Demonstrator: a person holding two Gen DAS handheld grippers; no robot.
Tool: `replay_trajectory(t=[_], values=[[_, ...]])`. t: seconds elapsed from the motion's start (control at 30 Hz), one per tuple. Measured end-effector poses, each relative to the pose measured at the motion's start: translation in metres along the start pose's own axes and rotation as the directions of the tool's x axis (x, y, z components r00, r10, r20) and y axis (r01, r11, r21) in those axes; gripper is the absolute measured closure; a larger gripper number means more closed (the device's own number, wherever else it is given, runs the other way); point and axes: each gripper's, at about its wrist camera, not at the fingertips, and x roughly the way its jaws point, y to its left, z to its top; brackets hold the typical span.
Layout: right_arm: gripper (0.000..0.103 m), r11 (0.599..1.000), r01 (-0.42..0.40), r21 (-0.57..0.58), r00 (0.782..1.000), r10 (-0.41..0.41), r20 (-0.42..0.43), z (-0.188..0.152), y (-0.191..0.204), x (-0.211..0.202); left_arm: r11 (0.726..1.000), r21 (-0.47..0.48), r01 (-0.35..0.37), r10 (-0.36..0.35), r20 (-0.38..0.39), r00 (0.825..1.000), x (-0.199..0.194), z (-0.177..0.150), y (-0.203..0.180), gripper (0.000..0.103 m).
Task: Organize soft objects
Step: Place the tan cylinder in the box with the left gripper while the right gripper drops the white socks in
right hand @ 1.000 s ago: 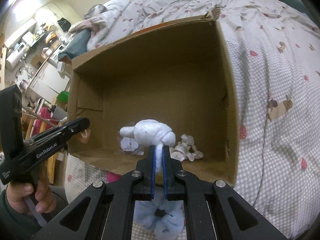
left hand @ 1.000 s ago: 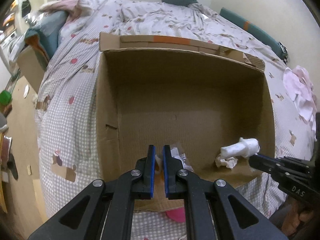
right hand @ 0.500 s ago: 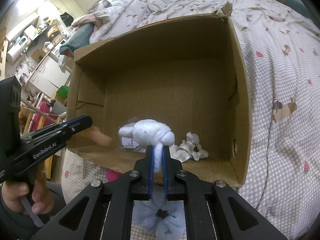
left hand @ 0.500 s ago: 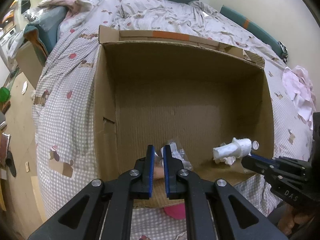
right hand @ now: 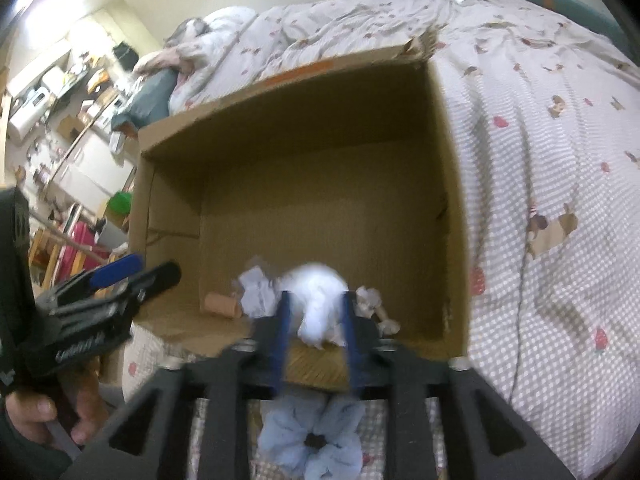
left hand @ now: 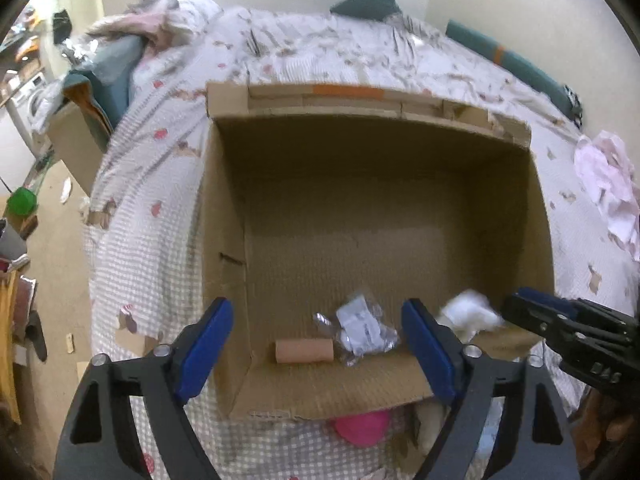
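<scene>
A: Where legible, logged first: pale lettering on the side of the right gripper (left hand: 516, 300), left wrist view, roughly "DAS", smeared. White print on the left gripper (right hand: 132, 272) body, right wrist view, too blurred to read. White label on the crinkled clear packet (left hand: 364, 328), text too small to tell.

B: Tongs?

A: Left gripper (left hand: 316, 306): spread wide, blue pads (left hand: 208, 340) far apart, holding nothing, poised over the near edge of the cardboard box (left hand: 368, 114). Right gripper (right hand: 315, 294): parted to a narrower gap, white soft toy (right hand: 320, 304) lying between the pads (right hand: 282, 340); contact with them impossible to judge through the blur.

B: Location of the toy?

A: Inside the box, on the floor near the front right corner, just beside the packet. Also inside: peach roll (left hand: 304, 351) lying on its side left of the packet, near the left wall.

B: Seen from one side only?

A: Right wrist view only: light blue scrunchie (right hand: 312, 444) on the checked bedspread (right hand: 540, 184) in front of the box, small crumpled white piece (right hand: 376, 304) right of the toy, bare hand (right hand: 40, 412) under the left gripper. Left wrist view only: pink item (left hand: 362, 426) under the front flap, pale pink cloth (left hand: 608, 184) on the bed to the right.
</scene>
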Motion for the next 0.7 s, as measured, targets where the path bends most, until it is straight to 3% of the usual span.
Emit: replay_trajectory(t=[0.03,0.07,0.53,0.7], values=[[0.027,1.000,0.007,0.011,1.000,-0.008,0.019,0.001,-0.002,-0.003,1.000,0.010,0.002,-0.002,0.000,1.000,-0.001,0.001,-0.001,0.018],[0.023,1.000,0.017,0.019,0.999,-0.018,0.040,0.002,-0.004,-0.007,1.000,0.017,0.003,-0.003,0.000,1.000,-0.001,0.002,-0.002,0.018],[0.023,0.998,-0.005,0.059,0.999,0.001,0.055,0.003,-0.012,-0.016,0.998,-0.035,-0.050,0.051,0.030,0.998,-0.021,-0.002,0.016,0.018],[0.023,0.998,-0.008,0.069,0.998,0.004,0.064,-0.005,-0.014,-0.031,0.995,-0.075,-0.063,0.066,0.034,0.997,-0.043,-0.007,0.026,0.009]])
